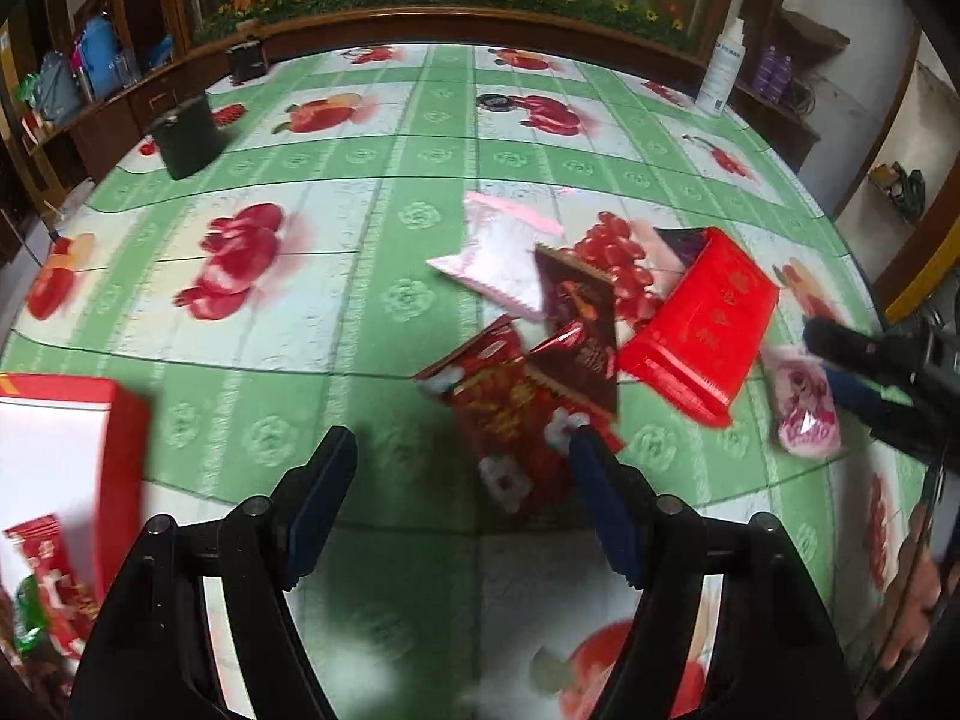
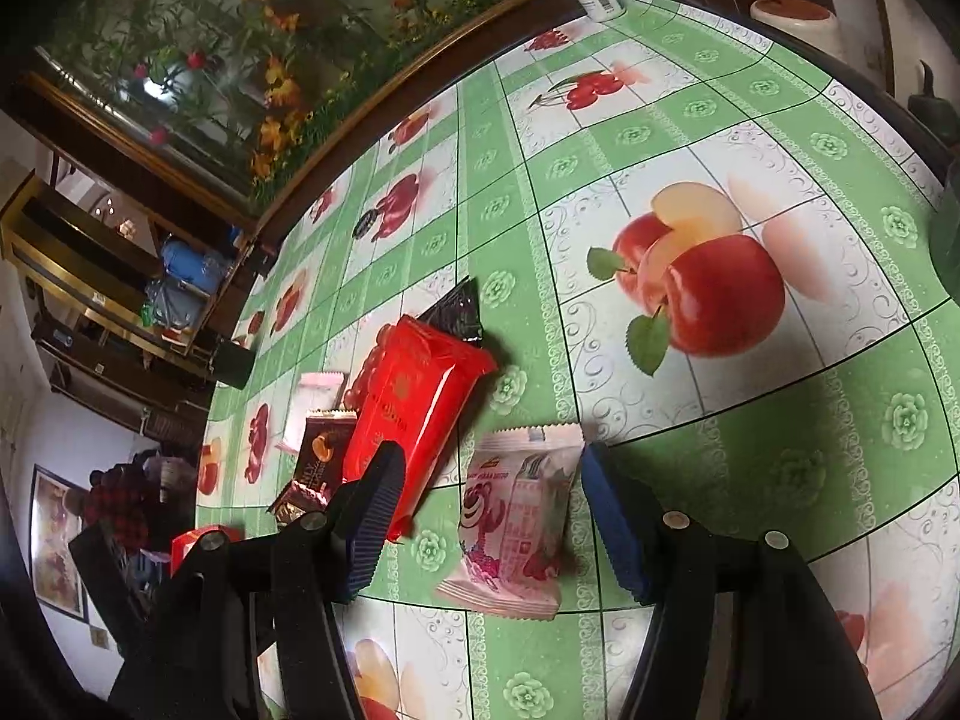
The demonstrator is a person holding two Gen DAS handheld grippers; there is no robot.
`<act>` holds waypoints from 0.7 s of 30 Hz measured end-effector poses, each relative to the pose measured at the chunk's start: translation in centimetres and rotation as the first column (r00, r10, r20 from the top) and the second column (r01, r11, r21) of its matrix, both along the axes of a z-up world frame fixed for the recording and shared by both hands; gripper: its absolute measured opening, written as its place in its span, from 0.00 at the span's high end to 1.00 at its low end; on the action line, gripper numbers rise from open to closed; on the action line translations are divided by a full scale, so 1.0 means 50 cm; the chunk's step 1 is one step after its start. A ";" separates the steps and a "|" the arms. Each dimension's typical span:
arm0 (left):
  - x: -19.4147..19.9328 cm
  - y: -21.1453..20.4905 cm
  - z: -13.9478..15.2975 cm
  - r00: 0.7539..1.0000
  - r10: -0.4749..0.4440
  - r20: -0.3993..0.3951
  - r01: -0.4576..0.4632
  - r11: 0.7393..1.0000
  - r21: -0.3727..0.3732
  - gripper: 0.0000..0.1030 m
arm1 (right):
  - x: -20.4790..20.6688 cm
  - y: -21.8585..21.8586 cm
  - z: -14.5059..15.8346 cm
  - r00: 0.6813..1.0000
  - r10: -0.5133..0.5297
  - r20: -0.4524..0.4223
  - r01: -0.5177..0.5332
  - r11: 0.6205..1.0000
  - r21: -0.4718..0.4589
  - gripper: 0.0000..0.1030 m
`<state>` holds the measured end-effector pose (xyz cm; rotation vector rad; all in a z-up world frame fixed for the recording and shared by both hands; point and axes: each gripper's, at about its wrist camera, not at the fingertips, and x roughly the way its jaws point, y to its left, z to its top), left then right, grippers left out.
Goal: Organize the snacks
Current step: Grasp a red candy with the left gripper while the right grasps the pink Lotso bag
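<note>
The pink packet (image 2: 513, 516) lies flat on the table (image 2: 750, 420), clear of the main pile and nearer the right-hand edge than the other snacks. The right gripper (image 2: 492, 516) stands over it with fingers spread wide, one on each side; neither pad appears to touch the wrapper. Just beside the packet lies the red pack (image 2: 420, 402), its end close to the left finger (image 2: 375, 516). A brown bar (image 2: 318, 462) and a white-pink pouch (image 1: 504, 252) lie beyond it, overlapping in a loose heap with a red wrapper (image 1: 504, 414).

The left gripper (image 1: 462, 492) is likewise wide open and holds nothing, poised near that red wrapper. A red box (image 1: 90, 468) sits at the table's left edge with one snack inside; judged to be the destination.

Risks: the right gripper's left finger may catch the red pack on closing and drag it. The wrapper is thin and slack, so a shallow pinch could slip. The left-wrist view is blurred, so spacing there is uncertain.
</note>
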<state>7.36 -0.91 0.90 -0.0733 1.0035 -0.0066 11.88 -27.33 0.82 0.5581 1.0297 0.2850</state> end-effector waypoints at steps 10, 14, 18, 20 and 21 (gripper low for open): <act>0.020 -0.023 -0.010 0.996 -0.035 0.083 0.030 0.998 0.056 0.52 | -0.023 0.099 0.006 0.995 0.093 0.048 -0.068 0.924 -0.375 0.51; 0.013 -0.015 -0.005 0.994 -0.058 0.094 0.054 0.998 0.045 0.66 | -0.039 0.143 -0.001 0.988 0.132 0.079 -0.064 0.821 -0.568 0.61; -0.017 -0.009 -0.005 0.992 -0.075 0.096 0.070 0.996 0.056 0.68 | -0.041 0.135 -0.001 0.988 0.128 0.084 -0.059 0.826 -0.561 0.63; -0.043 -0.003 -0.002 0.992 -0.085 0.094 0.081 0.996 0.044 0.69 | -0.042 0.132 -0.001 0.988 0.126 0.085 -0.057 0.828 -0.557 0.63; -0.055 -0.001 0.000 0.991 -0.087 0.097 0.083 0.996 0.044 0.70 | -0.041 0.131 -0.001 0.988 0.125 0.086 -0.056 0.829 -0.556 0.63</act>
